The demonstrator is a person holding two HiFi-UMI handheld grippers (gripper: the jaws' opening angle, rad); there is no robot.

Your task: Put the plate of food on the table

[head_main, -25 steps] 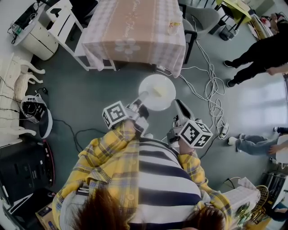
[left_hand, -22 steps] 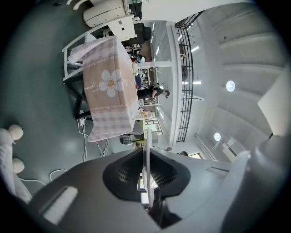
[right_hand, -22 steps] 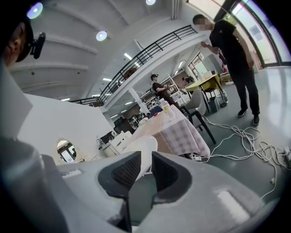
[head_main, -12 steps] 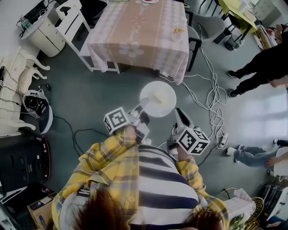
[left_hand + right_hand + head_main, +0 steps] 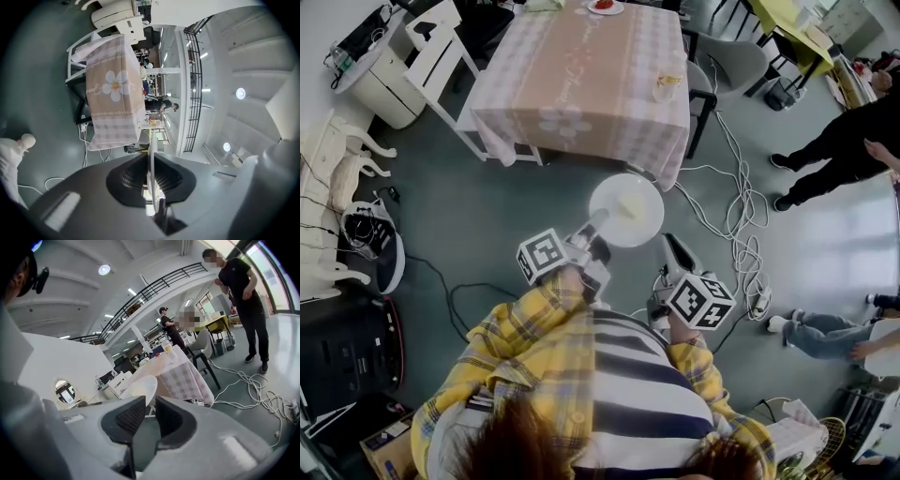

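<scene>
Pinching the rim of the white plate (image 5: 642, 223) of food (image 5: 631, 202) edge-on in the left gripper (image 5: 596, 221), aloft over the floor (image 5: 487, 206) short of the cloth-covered desk (image 5: 581, 66), with the right gripper (image 5: 671, 249) spread and empty alongside; stiff, light, probably slick and breakable, safest kept level.

White plate of food, held short of the worktop

The round plate (image 5: 626, 210) sits level above the floor, a pale yellow piece of food (image 5: 632, 203) near its middle, its near rim pinched in the left gripper's (image 5: 599, 221) jaws. The checked-cloth worktop (image 5: 581, 66) lies just beyond.
</scene>
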